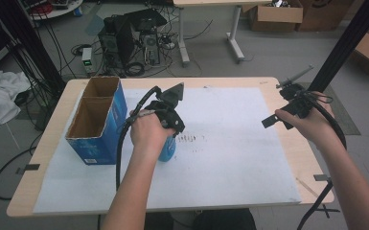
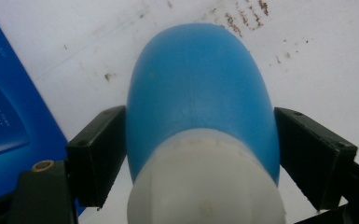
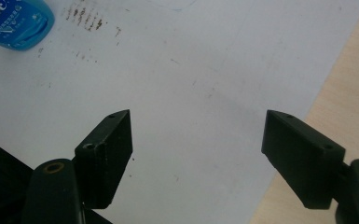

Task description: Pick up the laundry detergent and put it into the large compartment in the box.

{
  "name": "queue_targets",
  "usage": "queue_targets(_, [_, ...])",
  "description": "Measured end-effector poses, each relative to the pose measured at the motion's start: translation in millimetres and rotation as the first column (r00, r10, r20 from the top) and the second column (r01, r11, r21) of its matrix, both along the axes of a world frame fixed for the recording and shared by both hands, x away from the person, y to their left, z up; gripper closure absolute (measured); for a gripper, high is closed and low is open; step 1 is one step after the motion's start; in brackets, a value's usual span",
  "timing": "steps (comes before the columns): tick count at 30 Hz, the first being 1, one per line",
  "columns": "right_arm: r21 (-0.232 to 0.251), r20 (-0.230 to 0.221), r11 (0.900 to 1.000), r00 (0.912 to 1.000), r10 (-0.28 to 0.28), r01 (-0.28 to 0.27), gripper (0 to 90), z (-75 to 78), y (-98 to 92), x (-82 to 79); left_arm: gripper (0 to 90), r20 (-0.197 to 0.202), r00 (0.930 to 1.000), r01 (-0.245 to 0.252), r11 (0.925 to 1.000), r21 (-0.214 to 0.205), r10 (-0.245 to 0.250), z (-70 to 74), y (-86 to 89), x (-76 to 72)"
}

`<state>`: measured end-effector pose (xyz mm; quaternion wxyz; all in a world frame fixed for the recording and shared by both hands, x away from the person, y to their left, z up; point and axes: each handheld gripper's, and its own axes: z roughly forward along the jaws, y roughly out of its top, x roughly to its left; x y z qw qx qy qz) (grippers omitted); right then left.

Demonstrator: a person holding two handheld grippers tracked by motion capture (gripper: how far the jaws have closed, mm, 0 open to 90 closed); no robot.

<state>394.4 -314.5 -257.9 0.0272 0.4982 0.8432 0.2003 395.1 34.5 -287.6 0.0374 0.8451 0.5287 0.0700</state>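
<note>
The blue bottle (image 2: pixel 200 93) is framed by the fingers (image 2: pixel 98 158) of the left gripper (image 2: pixel 198 154), one against each side of its body just below the white cap (image 2: pixel 205 182); they appear clamped on it. The bottle is stood on the white sheet (image 1: pixel 230 158) covering the bench (image 1: pixel 52 158), just beside the blue cardboard box (image 1: pixel 98 122). A patch of brown specks (image 1: pixel 189 139) is seen near its base. The fingers (image 3: pixel 107 154) of the right gripper (image 3: pixel 198 154) are held wide apart with nothing between them, above the sheet's edge.
</note>
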Motion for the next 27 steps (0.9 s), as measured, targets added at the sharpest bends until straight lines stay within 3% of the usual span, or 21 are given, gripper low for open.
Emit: queue_targets(27, [-0.002, -0.004, 1.0, 1.0, -0.001, 0.001, 24.9, -1.8, 0.3, 0.3, 31.6, -0.024, 0.9994, -0.027, 0.9996, 0.0, 0.027, -0.6, 1.8, 3.3])
